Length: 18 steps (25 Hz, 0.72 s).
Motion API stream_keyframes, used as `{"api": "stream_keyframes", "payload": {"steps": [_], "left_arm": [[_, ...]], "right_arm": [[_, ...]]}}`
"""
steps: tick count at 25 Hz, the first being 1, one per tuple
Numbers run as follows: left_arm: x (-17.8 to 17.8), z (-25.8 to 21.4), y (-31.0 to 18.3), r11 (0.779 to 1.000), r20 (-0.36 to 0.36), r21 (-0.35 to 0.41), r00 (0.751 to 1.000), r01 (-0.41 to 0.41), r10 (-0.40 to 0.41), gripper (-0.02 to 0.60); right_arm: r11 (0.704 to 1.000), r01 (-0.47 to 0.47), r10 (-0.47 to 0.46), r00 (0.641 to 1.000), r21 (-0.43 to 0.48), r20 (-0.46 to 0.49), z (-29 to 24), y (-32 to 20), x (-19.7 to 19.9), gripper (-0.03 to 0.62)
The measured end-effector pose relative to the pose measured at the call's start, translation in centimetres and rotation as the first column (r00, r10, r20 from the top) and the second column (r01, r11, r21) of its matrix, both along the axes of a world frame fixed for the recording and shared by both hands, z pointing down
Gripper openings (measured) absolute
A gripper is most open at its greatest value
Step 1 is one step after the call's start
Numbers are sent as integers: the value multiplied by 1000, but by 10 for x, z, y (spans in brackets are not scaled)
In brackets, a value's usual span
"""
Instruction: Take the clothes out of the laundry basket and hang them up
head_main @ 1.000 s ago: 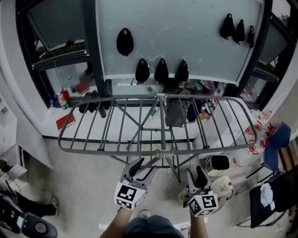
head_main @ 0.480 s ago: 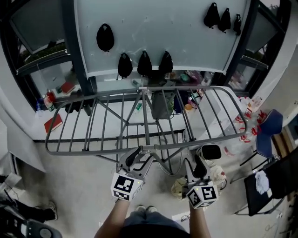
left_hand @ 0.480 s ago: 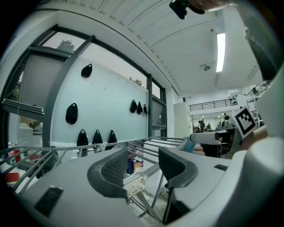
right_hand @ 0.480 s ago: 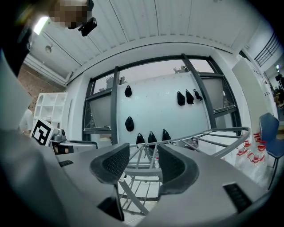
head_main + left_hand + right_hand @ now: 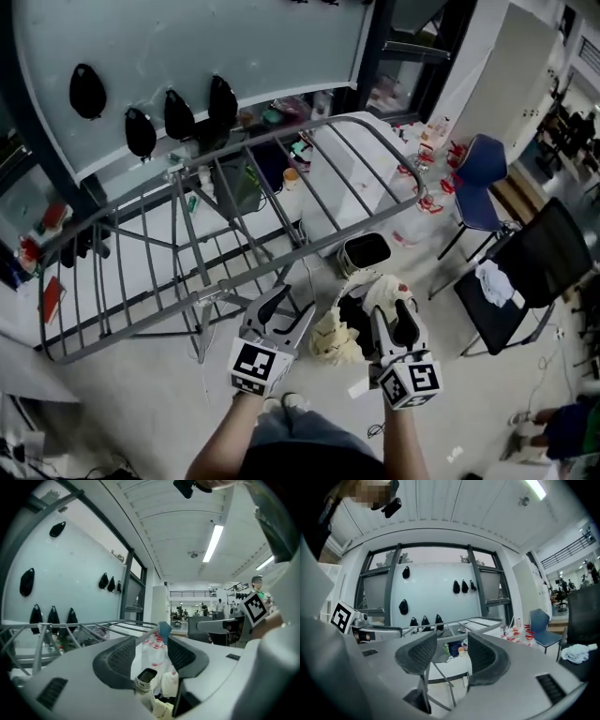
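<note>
Head view: left tongs (image 5: 281, 307) and right tongs (image 5: 393, 317) stand apart, empty, poised beside the laundry basket (image 5: 347, 314) at lower centre, likely ready to lift clothes (image 5: 330, 339) toward the drying rack (image 5: 234, 225).

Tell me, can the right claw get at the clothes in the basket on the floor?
Probably yes: the right claw is open and empty, and the clothes lie heaped in the basket just below it, uncovered. It would only need to tip down.
</note>
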<state>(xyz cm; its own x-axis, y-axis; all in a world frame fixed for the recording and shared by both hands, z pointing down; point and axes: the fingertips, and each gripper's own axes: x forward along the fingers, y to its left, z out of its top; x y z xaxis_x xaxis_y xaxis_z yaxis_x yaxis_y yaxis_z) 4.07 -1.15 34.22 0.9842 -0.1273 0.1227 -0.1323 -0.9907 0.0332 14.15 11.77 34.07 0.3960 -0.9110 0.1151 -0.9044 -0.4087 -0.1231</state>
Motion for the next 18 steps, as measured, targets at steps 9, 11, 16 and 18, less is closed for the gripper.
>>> {"api": "stream_keyframes", "payload": {"steps": [9,11,16,18], "left_arm": [[80,54,56,981,95,-46,977,-189,193,219],[94,74,60,975,129,-48,967,-217,221,219],[126,144,59,966,189,-60,947,-252,259,219],[136,178,61,963,204,-64,941,-261,269,219]], "right_arm": [[979,-180,187,979,-92,76,56,72,52,190],[976,-183,195,976,-116,97,77,71,59,190],[970,-162,189,972,-183,142,157,60,78,190],[963,-153,190,969,-222,157,196,58,84,191]]}}
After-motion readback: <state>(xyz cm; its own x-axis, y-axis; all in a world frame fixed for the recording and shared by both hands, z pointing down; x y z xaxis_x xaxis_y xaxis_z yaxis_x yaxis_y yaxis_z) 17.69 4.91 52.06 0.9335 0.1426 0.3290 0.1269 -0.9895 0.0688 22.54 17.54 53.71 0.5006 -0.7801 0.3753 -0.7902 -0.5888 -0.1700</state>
